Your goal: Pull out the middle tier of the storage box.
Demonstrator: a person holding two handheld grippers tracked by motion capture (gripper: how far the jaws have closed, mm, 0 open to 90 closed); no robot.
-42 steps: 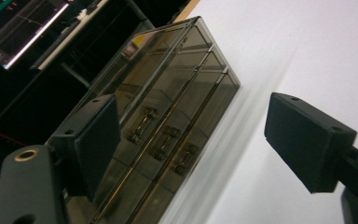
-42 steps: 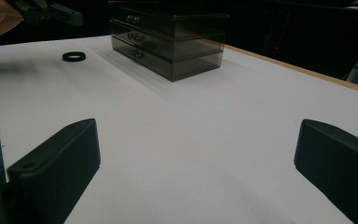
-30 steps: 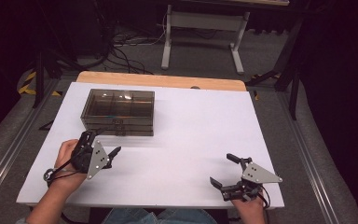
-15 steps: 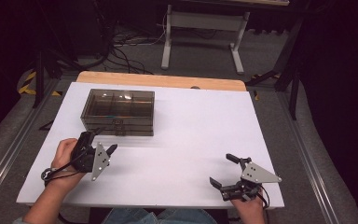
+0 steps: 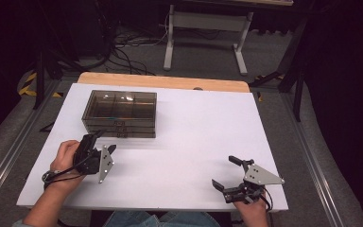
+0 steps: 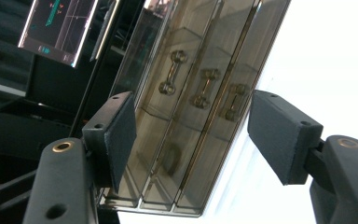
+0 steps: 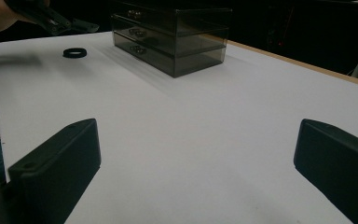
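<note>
A smoky see-through drawer box [image 5: 120, 111] with three stacked drawers stands at the table's back left. My left gripper [image 5: 105, 141] is held just in front of it and points at its drawer fronts. In the left gripper view the box [image 6: 191, 70] and its small metal handles [image 6: 204, 88] lie beyond the pads [image 6: 121, 135]. The left jaws have just been closing, still apart with nothing between them. My right gripper [image 5: 223, 171] rests near the front right edge, wide open and empty [image 7: 191, 154].
A small black ring [image 7: 74, 52] lies on the white table [image 5: 194, 127] to the left of the box [image 7: 172, 37], near the person's left hand. A wooden strip [image 5: 170, 81] borders the table's far edge. Cables and a stand [image 5: 203, 28] sit on the floor behind.
The left gripper's jaws have narrowed a little and it has turned slightly toward the drawer box. The right gripper has not moved.
</note>
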